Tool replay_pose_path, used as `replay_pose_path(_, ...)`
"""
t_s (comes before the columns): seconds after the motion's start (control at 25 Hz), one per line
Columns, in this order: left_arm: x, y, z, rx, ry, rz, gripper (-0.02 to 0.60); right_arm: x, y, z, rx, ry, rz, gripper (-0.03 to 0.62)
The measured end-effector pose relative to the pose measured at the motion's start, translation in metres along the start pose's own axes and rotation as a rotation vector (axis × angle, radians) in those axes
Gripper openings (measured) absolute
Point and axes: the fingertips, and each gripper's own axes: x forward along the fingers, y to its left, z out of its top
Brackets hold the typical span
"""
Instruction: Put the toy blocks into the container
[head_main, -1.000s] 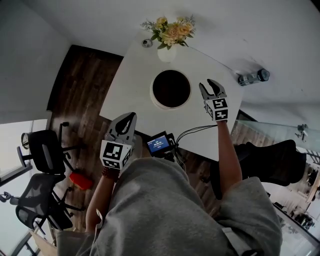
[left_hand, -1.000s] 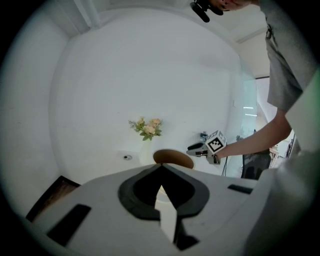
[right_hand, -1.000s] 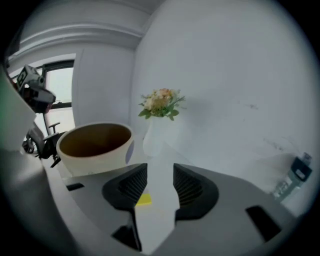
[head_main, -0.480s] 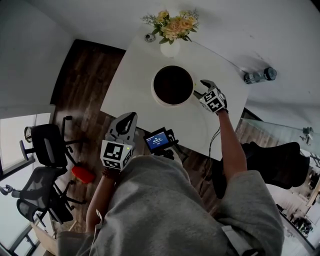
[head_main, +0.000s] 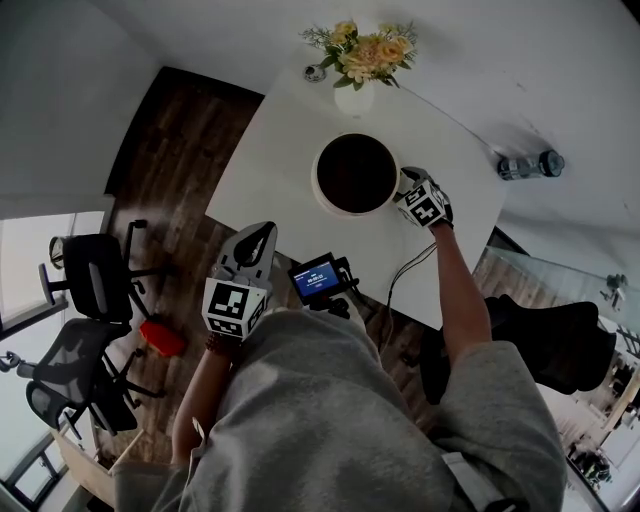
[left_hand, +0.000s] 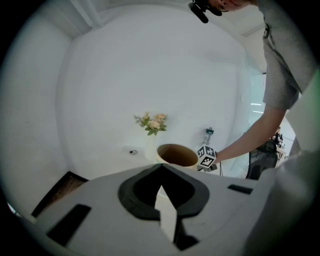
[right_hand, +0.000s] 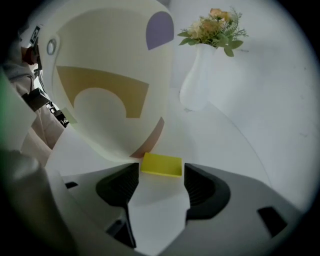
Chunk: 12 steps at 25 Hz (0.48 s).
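The right gripper (head_main: 403, 184) is coming in from the table's (head_main: 270, 160) right side to the container (head_main: 317, 178) and opening its jaws wide, untouching, around a yellow block (right_hand: 161, 165) that is lying outside at its foot, with the pickup now pending, while the left gripper (head_main: 250, 250) is hanging back, closed on nothing.

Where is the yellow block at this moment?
Right gripper view: the yellow block lies on the table beside the container, between the opening jaws of the right gripper, not gripped.

Head view: container (head_main: 317, 180) fills table (head_main: 265, 170) center. Vase (head_main: 355, 98) blocks its 12, screen device (head_main: 317, 279) at 6. Bare top at 9 & btwn container & device.
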Motion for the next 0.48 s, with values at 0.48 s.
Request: replay_pose_path(0.48, -0.006, 0.003, -0.006, -0.004, 0.002, 0.02, 0.006, 0.011, -0.002, -0.006, 0.098, 0.006, 0.023, 0.278)
